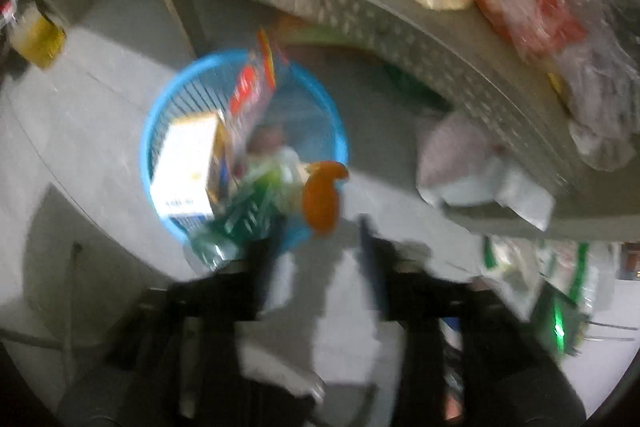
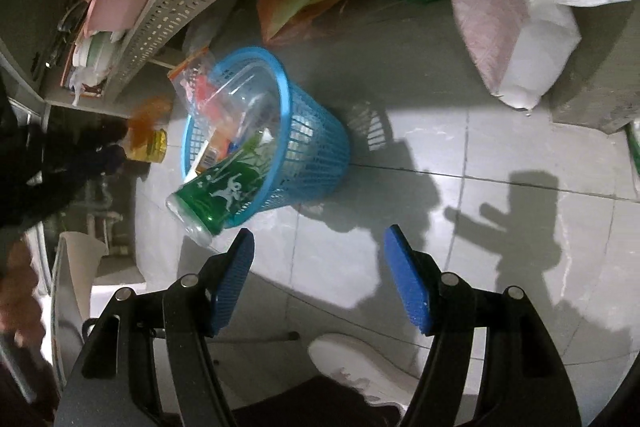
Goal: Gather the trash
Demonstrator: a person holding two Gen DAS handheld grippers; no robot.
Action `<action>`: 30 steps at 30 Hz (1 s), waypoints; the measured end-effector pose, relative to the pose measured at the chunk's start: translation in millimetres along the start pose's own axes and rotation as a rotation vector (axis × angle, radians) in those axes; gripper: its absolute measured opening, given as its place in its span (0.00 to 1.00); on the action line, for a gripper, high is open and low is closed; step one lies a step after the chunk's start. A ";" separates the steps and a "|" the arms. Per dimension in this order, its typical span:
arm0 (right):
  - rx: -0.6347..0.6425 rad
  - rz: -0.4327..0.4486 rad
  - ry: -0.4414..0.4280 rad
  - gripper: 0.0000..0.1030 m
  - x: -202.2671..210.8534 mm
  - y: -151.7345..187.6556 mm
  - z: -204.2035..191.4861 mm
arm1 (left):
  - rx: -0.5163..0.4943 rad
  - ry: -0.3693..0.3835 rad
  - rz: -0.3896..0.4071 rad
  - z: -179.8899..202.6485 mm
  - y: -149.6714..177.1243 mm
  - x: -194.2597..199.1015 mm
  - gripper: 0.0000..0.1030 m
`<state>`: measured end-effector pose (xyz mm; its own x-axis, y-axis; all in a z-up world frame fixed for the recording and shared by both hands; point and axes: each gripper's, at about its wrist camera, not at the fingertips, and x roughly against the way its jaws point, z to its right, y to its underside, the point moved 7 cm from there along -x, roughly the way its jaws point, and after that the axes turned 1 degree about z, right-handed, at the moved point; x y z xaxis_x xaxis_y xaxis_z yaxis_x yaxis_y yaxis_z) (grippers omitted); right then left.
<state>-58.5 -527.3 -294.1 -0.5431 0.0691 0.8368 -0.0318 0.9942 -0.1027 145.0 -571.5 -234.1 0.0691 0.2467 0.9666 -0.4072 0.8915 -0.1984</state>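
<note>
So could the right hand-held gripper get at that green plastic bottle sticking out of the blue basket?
Probably yes. The right hand-held gripper is open and empty, and the green plastic bottle juts over the blue basket's rim just ahead, nothing between.

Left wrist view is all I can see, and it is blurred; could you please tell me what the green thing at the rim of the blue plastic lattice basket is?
Observer: In the right wrist view it is a clear plastic bottle with a green label. One end sticks out over the rim of the blue plastic lattice basket.
Operator: Thank you. Is the right claw carrying anything?
Observer: No. The right claw is open and empty, over the pale tiled floor.
Operator: Is anything close beneath it?
Observer: A white shoe shows on the floor near the bottom of that view.
</note>
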 end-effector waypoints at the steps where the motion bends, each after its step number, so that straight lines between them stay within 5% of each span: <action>1: 0.010 0.003 0.007 0.64 2.8 0.5 1.9 | 0.001 -0.005 0.019 0.8 -1.0 2.4 0.49; 10: 0.052 0.022 0.033 0.64 18.4 8.0 6.8 | 0.017 -0.003 0.193 -10.6 0.3 82.0 0.51; 14: 0.164 0.087 0.073 0.64 41.0 14.7 -10.2 | -0.008 0.002 0.314 -5.8 20.4 141.7 0.57; 19: 0.449 0.206 0.114 0.69 92.0 36.9 -52.5 | -0.026 -0.010 0.520 8.6 86.8 230.8 0.83; 25: 0.722 0.386 0.128 0.92 167.7 65.0 -98.0 | 0.110 -0.069 0.676 3.3 177.3 286.5 0.92; 30: 0.884 0.482 0.084 0.94 215.1 101.7 -130.7 | 0.260 -0.130 0.701 -8.9 241.0 293.5 0.92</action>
<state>-68.9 -400.5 -54.2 -0.6023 0.4869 0.6325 -0.4537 0.4431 -0.7732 75.2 -280.9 0.4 -0.3863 0.6617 0.6425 -0.5191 0.4198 -0.7445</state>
